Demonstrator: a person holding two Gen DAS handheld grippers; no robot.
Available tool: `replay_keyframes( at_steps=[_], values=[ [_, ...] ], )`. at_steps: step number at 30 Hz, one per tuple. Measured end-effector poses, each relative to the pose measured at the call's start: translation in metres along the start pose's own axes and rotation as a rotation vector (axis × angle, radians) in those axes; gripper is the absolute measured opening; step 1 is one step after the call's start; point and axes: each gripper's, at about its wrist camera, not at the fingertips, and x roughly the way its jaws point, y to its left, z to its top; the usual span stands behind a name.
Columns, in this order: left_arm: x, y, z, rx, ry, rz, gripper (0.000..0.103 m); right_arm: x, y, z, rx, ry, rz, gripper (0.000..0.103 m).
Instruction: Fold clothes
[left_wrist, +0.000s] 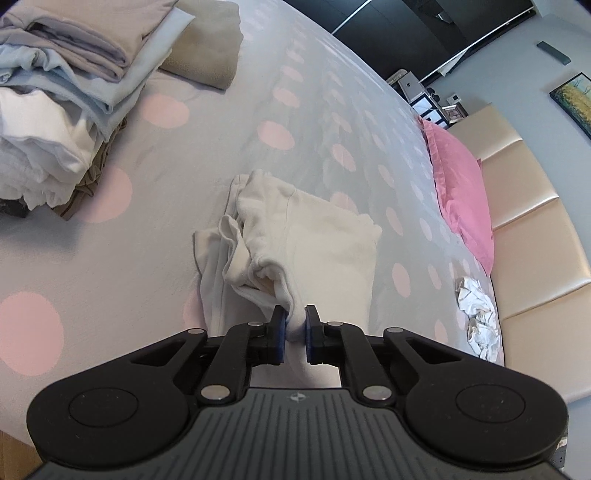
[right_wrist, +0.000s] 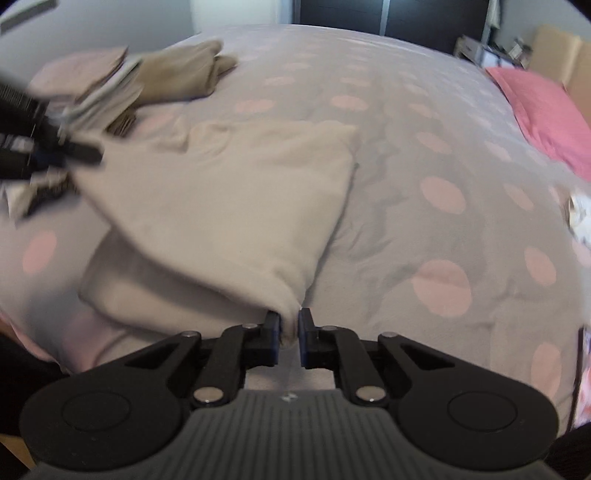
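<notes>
A cream garment (left_wrist: 314, 236) lies partly folded on the grey bed cover with pink dots (left_wrist: 110, 258). My left gripper (left_wrist: 294, 325) is shut on a bunched edge of it, lifted off the bed. In the right wrist view the same cream garment (right_wrist: 229, 192) spreads ahead, and my right gripper (right_wrist: 290, 325) is shut on its near corner. The left gripper (right_wrist: 70, 155) shows blurred at the far left of that view, holding the opposite edge, so the cloth is stretched between both.
A stack of folded clothes (left_wrist: 66, 74) and a beige folded piece (left_wrist: 210, 51) sit at the bed's far left. A pink pillow (left_wrist: 461, 184) lies by the cream headboard (left_wrist: 535, 229). A crumpled white cloth (left_wrist: 476, 317) rests near the bed's right edge.
</notes>
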Motion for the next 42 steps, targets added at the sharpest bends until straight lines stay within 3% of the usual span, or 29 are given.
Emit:
replay_keyframes(
  at_steps=[7, 15, 18, 21, 25, 28, 29, 31, 35, 39, 42],
  values=[
    [0.021, 0.005, -0.032, 0.031, 0.151, 0.054, 0.007, 0.022, -0.024, -0.008, 0.177, 0.147, -0.054, 0.008],
    [0.047, 0.01, -0.061, 0.073, 0.298, 0.15, 0.007, 0.042, -0.033, -0.016, 0.202, 0.26, -0.063, 0.004],
    [0.051, 0.006, -0.064, 0.093, 0.315, 0.154, 0.007, 0.043, -0.044, -0.016, 0.245, 0.286, -0.042, 0.004],
    [0.055, 0.011, -0.064, 0.073, 0.316, 0.211, 0.009, 0.041, -0.048, -0.014, 0.244, 0.322, -0.016, 0.005],
    [0.047, 0.005, -0.064, 0.104, 0.305, 0.23, 0.019, 0.038, -0.054, -0.011, 0.242, 0.37, 0.018, 0.013],
    [0.036, -0.002, -0.06, 0.12, 0.262, 0.175, 0.039, 0.029, -0.068, -0.005, 0.27, 0.364, 0.064, 0.03],
    [0.032, -0.004, -0.058, 0.122, 0.244, 0.154, 0.049, 0.027, -0.072, -0.002, 0.283, 0.34, 0.086, 0.031],
    [0.033, -0.004, -0.057, 0.122, 0.239, 0.157, 0.051, 0.023, -0.081, 0.006, 0.31, 0.292, 0.131, 0.043],
    [0.049, -0.002, -0.058, 0.125, 0.269, 0.225, 0.052, 0.036, -0.084, 0.018, 0.367, 0.25, 0.244, 0.055],
    [0.066, 0.005, -0.063, 0.114, 0.318, 0.216, 0.052, 0.065, -0.082, 0.01, 0.425, 0.315, 0.277, 0.055],
    [0.08, 0.006, -0.069, 0.128, 0.348, 0.224, 0.049, 0.083, -0.082, 0.001, 0.47, 0.339, 0.292, 0.048]
  ],
)
